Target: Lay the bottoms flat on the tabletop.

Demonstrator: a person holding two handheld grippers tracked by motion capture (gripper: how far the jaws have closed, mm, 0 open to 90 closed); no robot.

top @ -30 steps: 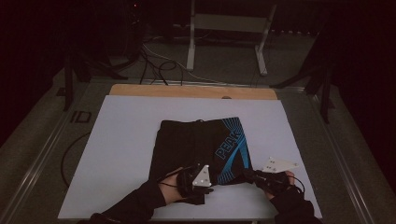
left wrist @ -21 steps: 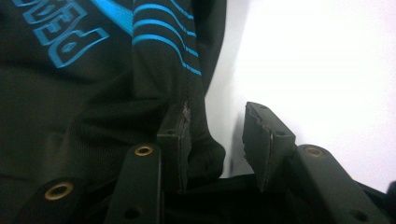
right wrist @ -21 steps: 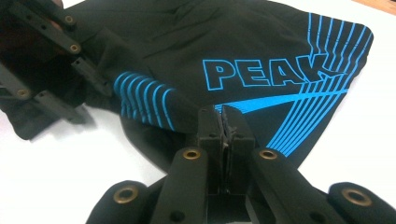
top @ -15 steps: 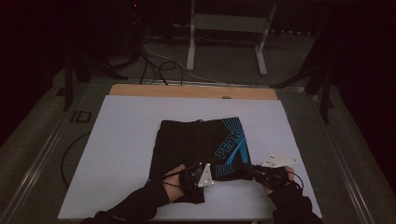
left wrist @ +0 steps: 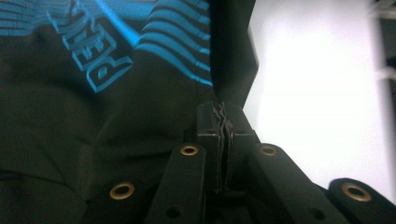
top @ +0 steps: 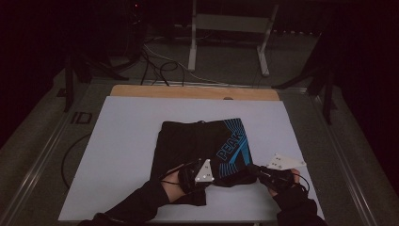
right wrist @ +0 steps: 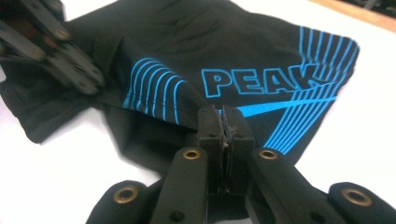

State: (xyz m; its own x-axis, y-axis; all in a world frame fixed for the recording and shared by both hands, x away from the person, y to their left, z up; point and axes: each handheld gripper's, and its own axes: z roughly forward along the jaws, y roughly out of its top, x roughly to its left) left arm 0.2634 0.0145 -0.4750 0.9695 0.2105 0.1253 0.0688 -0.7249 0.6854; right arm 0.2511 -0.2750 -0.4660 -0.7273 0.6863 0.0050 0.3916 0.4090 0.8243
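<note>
Black shorts (top: 202, 141) with a blue PEAK print lie flat on the white board (top: 122, 141). My left gripper (top: 212, 176) is at their near edge; its jaws have just been closing and are now shut on a fold of the black fabric (left wrist: 93, 107), pinched at the tips (left wrist: 223, 109). To its right, my right gripper (top: 250, 168) is shut on the near right hem, next to the blue stripes. In the right gripper view its tips (right wrist: 223, 116) clamp the shorts (right wrist: 210, 46), and the left gripper (right wrist: 60, 51) shows at the upper left.
A wooden strip (top: 193, 92) runs along the board's far edge. Beyond it stand a metal frame (top: 226, 28) and loose cables (top: 155, 61) on the floor. Bare white board surrounds the shorts on the left, right and far sides.
The left gripper has closed on the near edge of the shorts and risen slightly, lifting the fabric. The right gripper has stayed where it was.
</note>
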